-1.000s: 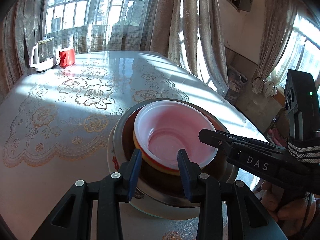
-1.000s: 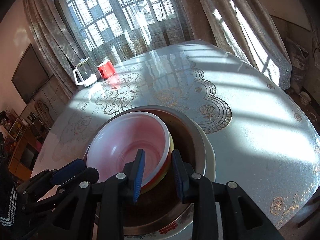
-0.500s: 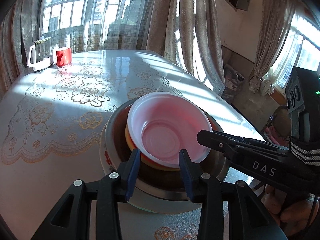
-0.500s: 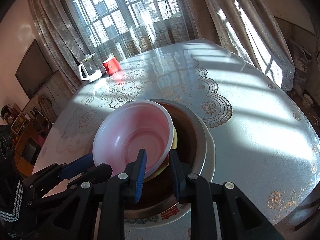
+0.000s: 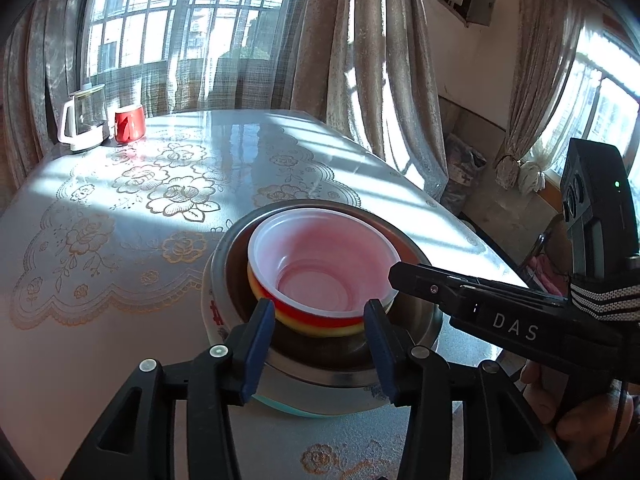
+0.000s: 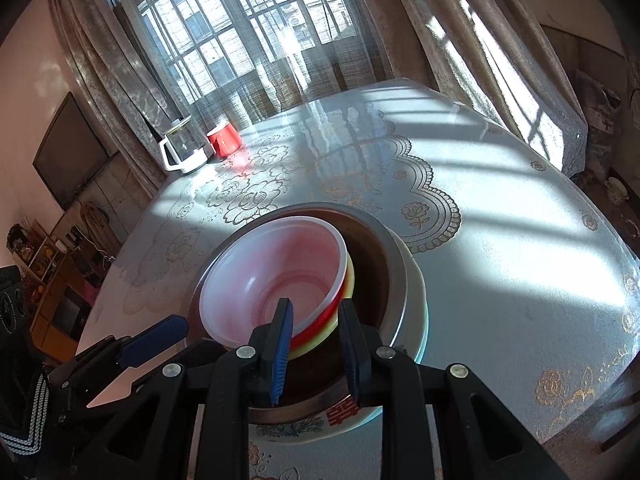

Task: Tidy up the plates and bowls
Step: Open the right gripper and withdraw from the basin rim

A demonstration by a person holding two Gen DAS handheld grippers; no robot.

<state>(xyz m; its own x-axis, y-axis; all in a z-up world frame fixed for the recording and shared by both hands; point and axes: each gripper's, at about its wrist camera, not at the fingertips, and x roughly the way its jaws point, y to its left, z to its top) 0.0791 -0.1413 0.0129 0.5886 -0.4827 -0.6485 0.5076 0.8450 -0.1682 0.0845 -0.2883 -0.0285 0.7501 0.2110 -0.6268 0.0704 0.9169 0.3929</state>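
- Right gripper [image 6: 314, 346] straddles the near rim of the nested plastic bowls [image 6: 276, 280]: one blue pad inside the white bowl, the other outside the wall. The gap is narrow, yet whether the pads actually pinch the rim I cannot tell.
- Left gripper [image 5: 320, 334] stands moderately wide, its pads either side of the bowls' near wall, apart from it and holding nothing.
- White bowl [image 5: 320, 264] sits on top, with red and yellow rims showing beneath it; the set leans to one side within the steel basin [image 5: 416, 316].
- Steel basin rests on a ceramic plate [image 6: 418, 304] with a red character on its rim, so everything forms one stack.
- Beyond the basin, a lace-patterned tablecloth [image 5: 120, 240] covers the table; a red mug [image 5: 129, 123] and a white-handled glass jug [image 5: 84, 120] stand at its far edge, well apart from the stack.
- Step in hand, as I judge it: settling the bowl set into the basin.
- Next move calls for levelling and centring the bowls, then freeing the rim without dragging the light plastic upward.
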